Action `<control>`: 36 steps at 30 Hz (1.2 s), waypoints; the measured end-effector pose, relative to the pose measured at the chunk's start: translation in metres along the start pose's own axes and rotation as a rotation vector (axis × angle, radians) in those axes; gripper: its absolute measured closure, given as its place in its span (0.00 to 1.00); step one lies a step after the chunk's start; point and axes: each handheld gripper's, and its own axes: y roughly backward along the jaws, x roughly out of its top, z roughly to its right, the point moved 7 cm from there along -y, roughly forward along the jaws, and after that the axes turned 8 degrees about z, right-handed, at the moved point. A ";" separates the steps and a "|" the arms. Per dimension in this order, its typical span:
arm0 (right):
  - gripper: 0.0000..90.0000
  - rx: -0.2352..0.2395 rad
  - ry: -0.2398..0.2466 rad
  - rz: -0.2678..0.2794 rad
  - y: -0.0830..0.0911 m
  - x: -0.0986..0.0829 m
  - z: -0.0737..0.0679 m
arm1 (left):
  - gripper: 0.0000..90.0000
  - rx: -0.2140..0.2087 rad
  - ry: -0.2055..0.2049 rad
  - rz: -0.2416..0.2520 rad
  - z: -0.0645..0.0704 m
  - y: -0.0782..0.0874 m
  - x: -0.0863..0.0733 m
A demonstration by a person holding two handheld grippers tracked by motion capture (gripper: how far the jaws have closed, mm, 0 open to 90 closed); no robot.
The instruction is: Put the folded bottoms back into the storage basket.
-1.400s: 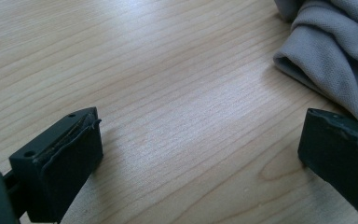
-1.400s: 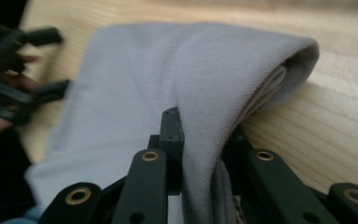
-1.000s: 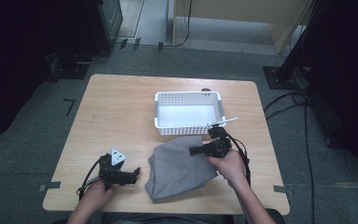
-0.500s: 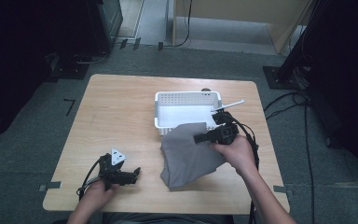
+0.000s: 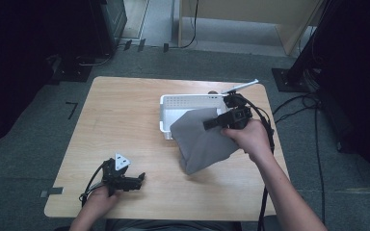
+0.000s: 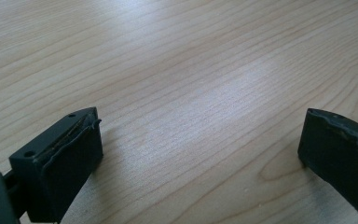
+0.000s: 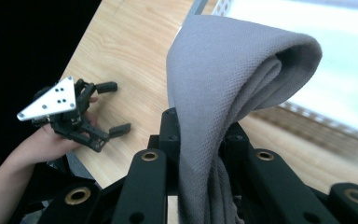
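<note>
High view: your right gripper [image 5: 211, 123] holds a folded grey knit cloth [image 5: 200, 139] by its upper edge, lifted at the near rim of the white perforated plastic basket [image 5: 166, 111]; the cloth's top corner overlaps that rim while its lower end drapes down onto the pale wooden table [image 5: 120, 125] just in front of the basket. Your left gripper [image 5: 134, 179] rests low on the table near its front left corner, well apart from cloth and basket. Left gripper view: its jaws stand released and wide apart, nothing between them, bare wood grain below. Right gripper view: the jaws are clenched on the grey cloth [image 7: 223, 88], whose gathered layers run down between them, the fold bulging above and the basket's white floor [image 7: 331, 60] lying beyond; the left gripper [image 7: 103, 108] shows farther off by the table's edge, spread wide. Judgement: the step in hand is the carry of the cloth into the basket, roughly midway. The next move calls for more height so the trailing end clears the near wall, then travel forward over the basket's middle before you release; watch for the hanging end snagging the rim or tipping the light basket.
</note>
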 end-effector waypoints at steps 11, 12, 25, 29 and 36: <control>0.84 -0.024 0.013 0.013 0.009 0.045 -0.007 | 0.00 0.000 -0.002 -0.002 0.000 0.000 0.000; 0.84 -0.025 0.013 0.016 0.009 0.049 -0.007 | 0.00 -0.001 -0.001 -0.002 0.000 0.000 0.000; 0.84 -0.021 -0.026 0.050 -0.006 0.102 -0.008 | 0.00 0.000 -0.002 -0.001 0.000 0.000 0.000; 0.84 -0.024 -0.044 0.062 -0.016 0.118 -0.008 | 0.00 0.000 -0.002 -0.001 0.000 0.000 0.000; 0.84 -0.038 -0.053 0.070 -0.037 0.140 -0.012 | 0.00 0.000 0.000 0.000 0.000 0.000 0.000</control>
